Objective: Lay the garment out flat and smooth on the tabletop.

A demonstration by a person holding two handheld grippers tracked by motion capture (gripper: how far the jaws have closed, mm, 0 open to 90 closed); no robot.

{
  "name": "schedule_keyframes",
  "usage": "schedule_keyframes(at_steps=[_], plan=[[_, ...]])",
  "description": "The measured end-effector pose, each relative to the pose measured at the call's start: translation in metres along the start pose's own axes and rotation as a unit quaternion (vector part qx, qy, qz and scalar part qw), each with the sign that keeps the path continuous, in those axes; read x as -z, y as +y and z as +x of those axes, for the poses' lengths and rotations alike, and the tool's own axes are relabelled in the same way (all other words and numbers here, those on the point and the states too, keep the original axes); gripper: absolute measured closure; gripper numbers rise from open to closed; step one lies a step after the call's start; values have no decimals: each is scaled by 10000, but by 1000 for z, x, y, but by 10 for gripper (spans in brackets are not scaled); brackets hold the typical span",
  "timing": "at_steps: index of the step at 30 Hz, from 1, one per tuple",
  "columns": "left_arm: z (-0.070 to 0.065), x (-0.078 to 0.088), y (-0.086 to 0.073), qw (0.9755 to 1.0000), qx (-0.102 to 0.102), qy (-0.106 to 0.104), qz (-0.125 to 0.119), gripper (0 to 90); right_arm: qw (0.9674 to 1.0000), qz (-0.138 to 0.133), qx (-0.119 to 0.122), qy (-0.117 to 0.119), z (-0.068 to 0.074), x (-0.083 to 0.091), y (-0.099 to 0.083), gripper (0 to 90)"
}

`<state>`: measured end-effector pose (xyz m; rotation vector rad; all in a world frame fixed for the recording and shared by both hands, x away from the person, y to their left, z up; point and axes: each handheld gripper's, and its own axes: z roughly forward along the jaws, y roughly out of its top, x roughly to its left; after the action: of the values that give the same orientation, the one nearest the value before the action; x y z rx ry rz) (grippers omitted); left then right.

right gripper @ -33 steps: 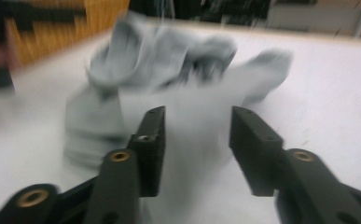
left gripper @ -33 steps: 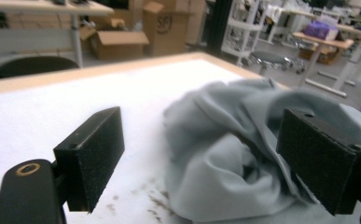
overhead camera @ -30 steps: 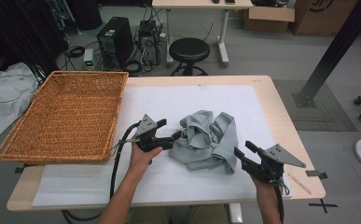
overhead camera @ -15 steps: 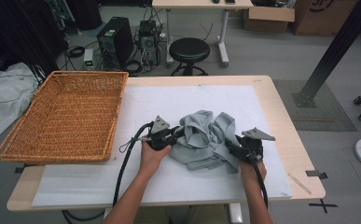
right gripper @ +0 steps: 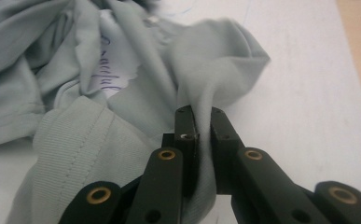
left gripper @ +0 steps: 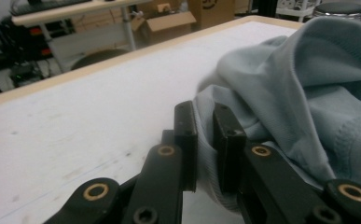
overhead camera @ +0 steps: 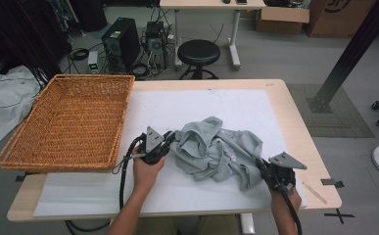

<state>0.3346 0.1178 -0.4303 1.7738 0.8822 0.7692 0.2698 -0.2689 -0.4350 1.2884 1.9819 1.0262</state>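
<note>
A crumpled light grey-green sweatshirt [overhead camera: 216,152] lies on the white sheet in the middle of the table. My left gripper [overhead camera: 170,139] is at its left edge; its jaws have just been closing and are now shut on a fold of the ribbed hem [left gripper: 205,140]. My right gripper [overhead camera: 261,166] is at the garment's front right corner, and its jaws have also just been closing. In the right gripper view they pinch a raised ridge of the cloth [right gripper: 201,107]. A white label with handwriting [right gripper: 106,79] shows inside the garment.
An empty wicker basket [overhead camera: 74,117] stands at the table's left, close to my left hand. The white sheet [overhead camera: 201,105] covers most of the wooden table [overhead camera: 297,132]. A stool [overhead camera: 198,51], computers and another desk stand beyond the far edge.
Both grippers came in to the sweatshirt's edges and their jaws closed on cloth. The right hand then drew back toward the front right corner, pulling the cloth out that way.
</note>
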Motion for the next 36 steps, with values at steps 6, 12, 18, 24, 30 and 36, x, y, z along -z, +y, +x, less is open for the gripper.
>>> schedule_keyframes(at_steps=[6, 12, 18, 24, 30, 36], plan=[[4, 8, -9, 9998, 180, -76, 61, 724, 9978, -538, -361, 137, -3, 21, 11, 644], [6, -5, -8, 9988, 367, -225, 244, 677, 9981, -283, -513, 193, -18, -24, 51, 479], [5, 1, 0, 9988, 404, -240, 108, 699, 9950, 982, 63, 193, -14, -72, 40, 840], [0, 1, 19, 9978, 341, -567, -89, 605, 9968, 710, -32, -367, -22, -42, 27, 879], [-17, -27, 19, 9963, 60, -764, 395, 421, 9993, 277, -160, -192, -23, -34, 29, 627], [-14, -29, 13, 9978, 216, -471, 403, 828, 9998, 190, 39, -106, -20, -32, 33, 569]])
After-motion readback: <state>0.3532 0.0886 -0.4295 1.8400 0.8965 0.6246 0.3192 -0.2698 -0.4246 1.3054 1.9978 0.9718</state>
